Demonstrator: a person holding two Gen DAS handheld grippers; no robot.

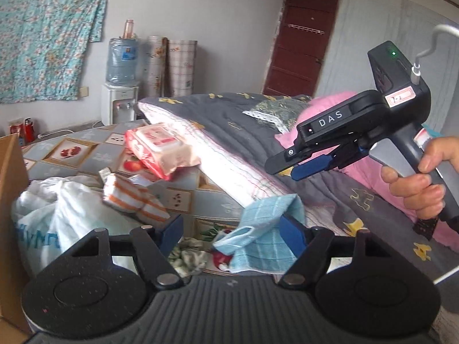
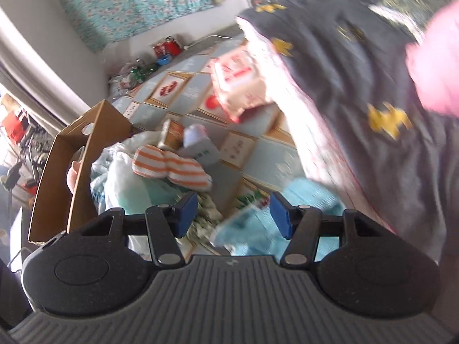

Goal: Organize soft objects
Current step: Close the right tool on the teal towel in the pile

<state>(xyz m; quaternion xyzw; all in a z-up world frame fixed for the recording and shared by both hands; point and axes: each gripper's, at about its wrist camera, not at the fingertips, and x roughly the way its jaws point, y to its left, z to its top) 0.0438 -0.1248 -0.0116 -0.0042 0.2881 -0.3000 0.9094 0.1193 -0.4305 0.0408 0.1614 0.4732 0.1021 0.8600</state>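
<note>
1. Dark quilt [image 1: 258, 120] with yellow figures lay heaped at the far right of the bed, a pink blanket [image 1: 324, 106] beyond it; neither looked folded, so I judged the task barely begun
2. Cardboard box [image 2: 71, 154] stood at the near left edge; its inside was mostly hidden by its wall, contents could not be told
3. White plastic bag [image 1: 66, 206] slumped beside the box, a striped orange-and-white cloth [image 1: 132, 195] resting on it
4. Pink tissue pack [image 1: 160, 146] lay far on the patterned sheet, against the quilt edge
5. Light blue towel [image 1: 266, 229] lay loose at the near edge, just beside the left gripper [image 1: 232, 229], whose fingers were spread with nothing between them
6. Right gripper [image 2: 233, 212] was likewise spread and empty, hovering over the towel and a crumpled floral cloth [image 2: 205, 220]
7. Right wrist view was motion-blurred; small items near the striped cloth were unreadable, and both views cut off the bed's near edge
</note>
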